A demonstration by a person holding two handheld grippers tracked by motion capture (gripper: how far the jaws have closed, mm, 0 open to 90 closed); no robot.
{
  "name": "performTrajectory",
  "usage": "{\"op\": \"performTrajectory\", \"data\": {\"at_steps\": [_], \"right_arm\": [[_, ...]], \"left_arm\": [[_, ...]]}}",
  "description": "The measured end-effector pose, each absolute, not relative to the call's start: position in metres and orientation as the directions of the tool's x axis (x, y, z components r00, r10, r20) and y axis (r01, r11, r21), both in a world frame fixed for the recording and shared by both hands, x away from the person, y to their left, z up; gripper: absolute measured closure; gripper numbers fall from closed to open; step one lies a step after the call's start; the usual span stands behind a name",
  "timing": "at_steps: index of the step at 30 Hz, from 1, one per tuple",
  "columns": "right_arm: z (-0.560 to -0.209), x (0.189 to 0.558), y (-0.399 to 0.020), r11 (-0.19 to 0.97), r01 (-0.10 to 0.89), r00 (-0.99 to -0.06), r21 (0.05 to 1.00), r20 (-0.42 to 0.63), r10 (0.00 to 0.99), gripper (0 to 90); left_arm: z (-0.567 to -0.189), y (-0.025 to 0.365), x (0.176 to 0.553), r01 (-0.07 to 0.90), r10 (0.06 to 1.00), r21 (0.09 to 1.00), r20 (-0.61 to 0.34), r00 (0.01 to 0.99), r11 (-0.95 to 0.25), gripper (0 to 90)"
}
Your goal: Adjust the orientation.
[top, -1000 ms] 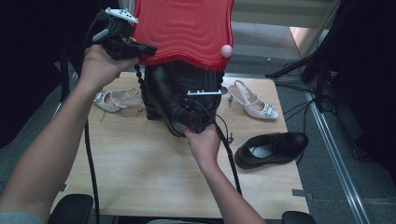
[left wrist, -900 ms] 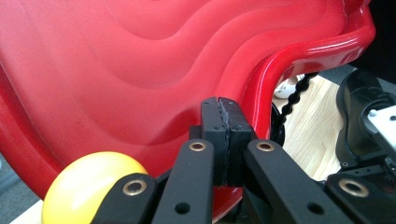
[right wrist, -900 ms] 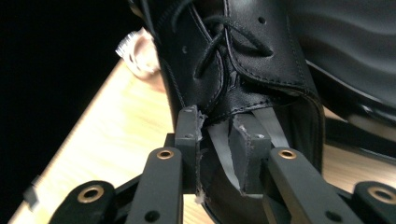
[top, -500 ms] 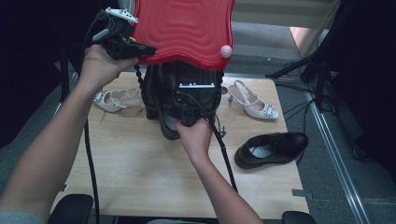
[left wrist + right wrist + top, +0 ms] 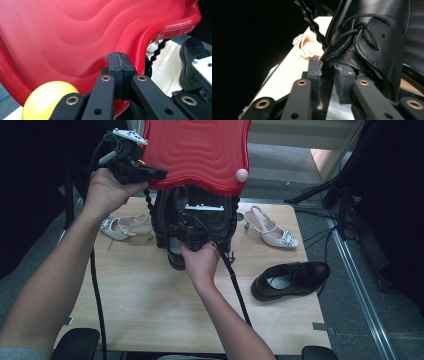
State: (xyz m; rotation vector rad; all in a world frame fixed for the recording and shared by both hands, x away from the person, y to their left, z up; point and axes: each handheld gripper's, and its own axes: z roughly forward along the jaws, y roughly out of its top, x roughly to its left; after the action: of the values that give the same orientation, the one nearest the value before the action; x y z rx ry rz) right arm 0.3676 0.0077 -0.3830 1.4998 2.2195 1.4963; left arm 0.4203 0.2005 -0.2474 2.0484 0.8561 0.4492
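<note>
Your left gripper is raised above the far left part of the worktop. Its jaws are together, clamped on the lower left rim of the red lid. In the left gripper view the two pads meet with the red rim pinched between them, and a yellow ball sits low at the left, against the lid. A pink knob shows at the lid's lower right corner in the high view. The lid is held up and tilted back over a black container that stands near the middle of the worktop's far edge.

Your right gripper is at the front of that container, hand just behind it. The black lace-up shoe stands steeply tilted at the container's mouth, its heel end overhanging the front wall. The right gripper view shows its jaws a little apart with the edge of the shoe's collar between the pads. These jaws have just been closing. I cannot tell whether the pads press firmly on the leather.

A second black shoe lies on its sole near the right edge of the worktop. A white slingback heel rests near the far right corner. Another white slingback lies at the far left, just beside the container. A beaded black cord hangs from the lid past the shoe.
</note>
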Motion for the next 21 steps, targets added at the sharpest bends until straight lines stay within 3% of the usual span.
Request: {"op": "performTrajectory", "data": {"at_steps": [6,12,21], "right_arm": [[-0.3876,0.3737,0.0104,0.031,0.713,-0.483,0.701,0.458,0.746,68.0],[-0.389,0.3747,0.0136,-0.007,0.705,-0.476,0.709,0.48,0.736,84.3],[-0.3803,0.3724,0.0157,-0.08,0.654,-0.48,0.753,0.494,0.725,86.9]], "left_arm": [[-0.2477,0.2004,0.42,0.406,0.713,0.819,0.006,0.701,-0.406,90.0],[-0.2479,0.2006,0.4196,0.403,0.712,0.821,0.007,0.702,-0.405,90.0],[-0.2482,0.2008,0.4198,0.401,0.711,0.823,0.007,0.703,-0.404,90.0]]}}
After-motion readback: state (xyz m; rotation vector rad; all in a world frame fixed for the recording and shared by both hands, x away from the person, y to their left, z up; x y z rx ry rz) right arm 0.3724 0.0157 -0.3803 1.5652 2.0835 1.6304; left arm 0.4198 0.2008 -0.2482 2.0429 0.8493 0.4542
